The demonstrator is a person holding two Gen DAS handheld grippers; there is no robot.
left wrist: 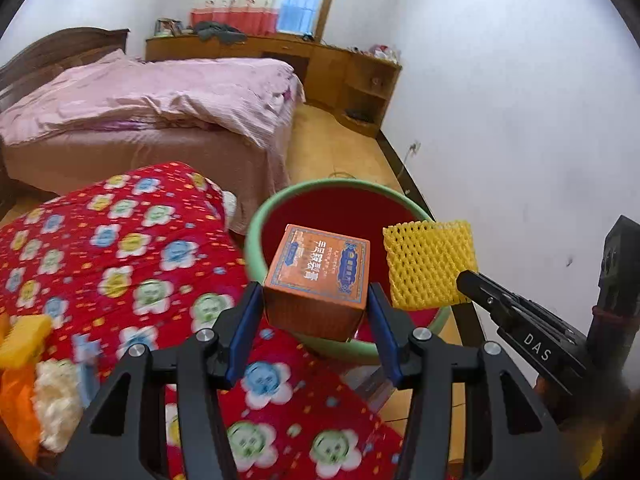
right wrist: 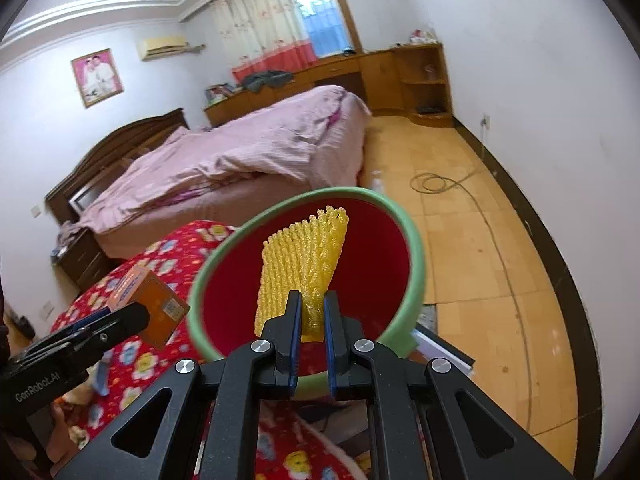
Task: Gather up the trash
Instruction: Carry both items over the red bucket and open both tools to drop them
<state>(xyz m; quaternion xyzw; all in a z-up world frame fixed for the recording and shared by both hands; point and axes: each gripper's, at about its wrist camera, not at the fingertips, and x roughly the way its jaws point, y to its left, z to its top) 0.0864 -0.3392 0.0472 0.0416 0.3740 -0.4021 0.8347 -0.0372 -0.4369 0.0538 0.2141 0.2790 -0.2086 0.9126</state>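
Observation:
My left gripper [left wrist: 316,300] is shut on an orange carton [left wrist: 318,276] with blue printed labels, held over the near rim of a round bin [left wrist: 256,240] with a green rim and red inside. My right gripper [right wrist: 312,300] is shut on a yellow foam fruit net [right wrist: 304,260], which stands up over the same bin [right wrist: 416,248]. In the left wrist view the net [left wrist: 428,264] hangs at the bin's right edge with the right gripper [left wrist: 466,278] pinching its corner. In the right wrist view the carton [right wrist: 150,304] and left gripper [right wrist: 120,316] sit left of the bin.
A red flowered quilt [left wrist: 120,264] covers the surface left of the bin, with yellow, orange and fluffy white scraps [left wrist: 36,380] at its near left. A bed with pink bedding [left wrist: 160,108] lies behind. Tiled floor [right wrist: 480,240] with a coiled cable runs along the right wall.

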